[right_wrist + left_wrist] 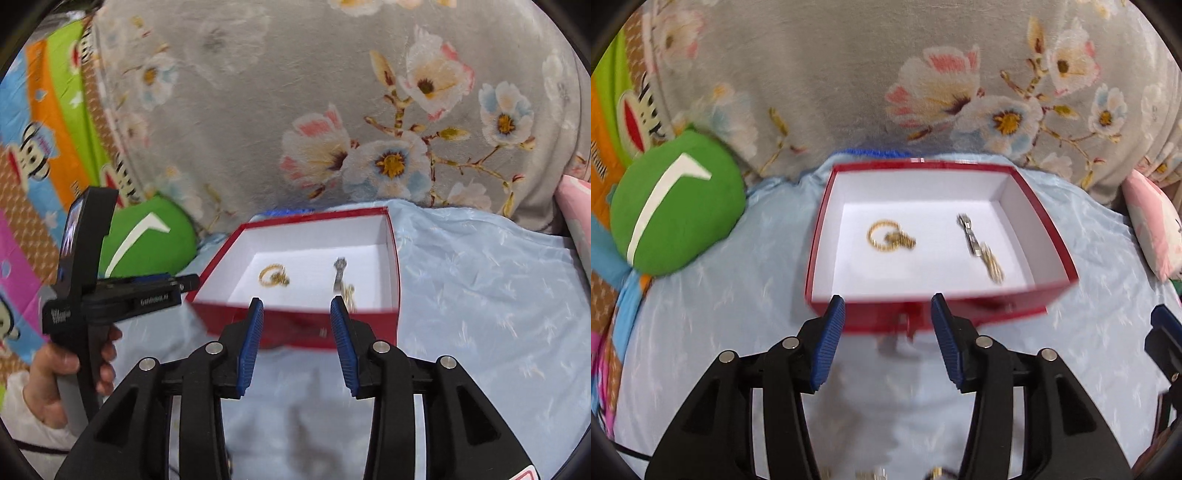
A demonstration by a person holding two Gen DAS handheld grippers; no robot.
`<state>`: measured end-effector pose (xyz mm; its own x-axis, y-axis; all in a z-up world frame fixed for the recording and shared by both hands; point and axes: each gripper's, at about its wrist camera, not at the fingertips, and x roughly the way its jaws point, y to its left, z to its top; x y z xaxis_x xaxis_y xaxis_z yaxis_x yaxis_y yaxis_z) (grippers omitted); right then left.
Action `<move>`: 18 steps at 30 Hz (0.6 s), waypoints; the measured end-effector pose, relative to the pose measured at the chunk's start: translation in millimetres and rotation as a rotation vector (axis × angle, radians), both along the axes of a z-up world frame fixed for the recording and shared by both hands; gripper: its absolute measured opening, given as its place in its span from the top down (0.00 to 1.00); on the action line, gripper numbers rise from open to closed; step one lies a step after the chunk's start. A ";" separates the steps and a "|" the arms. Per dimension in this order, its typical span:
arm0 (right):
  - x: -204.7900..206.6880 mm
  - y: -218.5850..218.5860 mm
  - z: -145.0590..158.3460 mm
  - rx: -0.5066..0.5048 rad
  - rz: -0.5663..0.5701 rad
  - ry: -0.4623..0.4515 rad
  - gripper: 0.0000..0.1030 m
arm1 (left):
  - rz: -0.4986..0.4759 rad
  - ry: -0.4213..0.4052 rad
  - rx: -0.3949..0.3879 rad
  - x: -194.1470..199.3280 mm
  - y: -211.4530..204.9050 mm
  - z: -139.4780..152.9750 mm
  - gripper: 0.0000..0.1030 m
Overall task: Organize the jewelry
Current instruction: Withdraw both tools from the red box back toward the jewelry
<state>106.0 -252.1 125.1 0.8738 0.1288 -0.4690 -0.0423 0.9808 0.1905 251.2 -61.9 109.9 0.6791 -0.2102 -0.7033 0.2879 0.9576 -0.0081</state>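
A shallow red cardboard box with a white lining [1045, 214] is seen on a pale blue bedsheet [731, 325], a coiled gold chain [888, 236] and a silver-and-gold watch [980, 245] lying apart inside. The left gripper [888, 314] and right gripper [297, 314] are held before it, blue-padded fingers [251, 339] parted and empty.

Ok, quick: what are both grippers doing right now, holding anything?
Left gripper: open, holding nothing.
Right gripper: open, holding nothing.
Both sit short of the red box.
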 end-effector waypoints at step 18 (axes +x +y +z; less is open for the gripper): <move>-120.8 28.1 -134.8 0.020 -0.030 0.339 0.59 | 0.057 0.299 -0.017 -133.7 62.8 -109.2 0.54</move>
